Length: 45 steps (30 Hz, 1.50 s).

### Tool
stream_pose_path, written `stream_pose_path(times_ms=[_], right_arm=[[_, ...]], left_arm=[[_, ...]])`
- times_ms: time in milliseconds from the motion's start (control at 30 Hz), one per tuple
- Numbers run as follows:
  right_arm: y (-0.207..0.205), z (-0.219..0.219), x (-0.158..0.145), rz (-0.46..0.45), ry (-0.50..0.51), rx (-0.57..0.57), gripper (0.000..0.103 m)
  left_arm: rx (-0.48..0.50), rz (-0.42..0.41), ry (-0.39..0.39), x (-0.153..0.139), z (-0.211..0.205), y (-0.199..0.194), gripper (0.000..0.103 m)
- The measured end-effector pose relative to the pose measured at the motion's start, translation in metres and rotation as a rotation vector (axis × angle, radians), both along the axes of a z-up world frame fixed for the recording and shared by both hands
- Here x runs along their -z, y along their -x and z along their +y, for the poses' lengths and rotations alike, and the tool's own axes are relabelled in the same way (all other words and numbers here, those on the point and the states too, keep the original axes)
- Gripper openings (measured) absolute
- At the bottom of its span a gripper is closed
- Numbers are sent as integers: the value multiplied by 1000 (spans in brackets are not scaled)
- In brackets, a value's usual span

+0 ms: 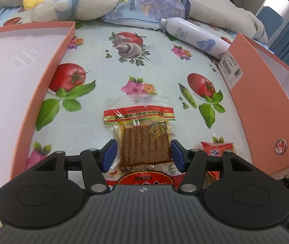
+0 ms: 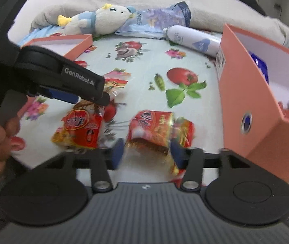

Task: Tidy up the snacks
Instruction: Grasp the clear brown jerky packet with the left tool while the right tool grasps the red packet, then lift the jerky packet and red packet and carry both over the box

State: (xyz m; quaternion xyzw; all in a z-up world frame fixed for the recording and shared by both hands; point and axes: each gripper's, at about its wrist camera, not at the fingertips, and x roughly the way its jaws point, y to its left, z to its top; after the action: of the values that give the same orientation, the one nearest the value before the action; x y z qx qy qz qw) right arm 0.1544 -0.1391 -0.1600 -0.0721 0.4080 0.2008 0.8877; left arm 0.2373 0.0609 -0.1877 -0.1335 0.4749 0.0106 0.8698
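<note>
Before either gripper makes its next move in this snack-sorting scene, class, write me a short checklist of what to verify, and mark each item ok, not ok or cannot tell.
1. Snack packet lies between the left gripper pads: ok.
2. Left pads pressing on that packet: cannot tell; they stand close beside it.
3. Red packet sits between the right gripper pads: ok.
4. Right grip secure: not ok; gaps show, picture blurred.
5. Orange box open, with room inside: ok.
6. Spray bottle clear of the packets: ok.
</note>
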Motion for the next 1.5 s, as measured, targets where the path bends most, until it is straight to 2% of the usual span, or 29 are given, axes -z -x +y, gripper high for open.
stream_pose_path(times_ms=[133,367,533,700,767,833,900,1000,1033,1100,1200,1500], right_arm=[[-1,0,-8,-18,-17,21,85],[-17,3,11,20,47,100,85],[-22,6,17,-12,33,86,85],[-35,11,29,-1,76,115,85],[-40,8,34,23,54,126,85],[-43,1,37,49,-11,139,87],[-43,0,37,45,-13,128,86],[-41,1,36,43,-11,111,79],[-40,2,35,45,-12,108,74],[-40,3,31,58,-32,91,52],[-40,7,28,68,-7,77,51],[-36,-7,14,90,-71,108,51]], left_arm=[[-14,5,-7,-3,5,5,63],[-27,-1,-9,-8,14,10,63],[-38,5,-4,-7,17,13,63],[-36,4,4,-6,17,15,63],[-32,1,2,-7,16,16,63],[-32,0,7,-7,15,17,63],[-31,-1,8,-7,15,17,63],[-32,-2,11,-7,15,17,63],[-32,-4,11,-8,14,16,63],[-28,-10,10,-11,14,17,63],[-6,-24,0,-17,9,20,63],[2,-37,13,-31,3,24,63]])
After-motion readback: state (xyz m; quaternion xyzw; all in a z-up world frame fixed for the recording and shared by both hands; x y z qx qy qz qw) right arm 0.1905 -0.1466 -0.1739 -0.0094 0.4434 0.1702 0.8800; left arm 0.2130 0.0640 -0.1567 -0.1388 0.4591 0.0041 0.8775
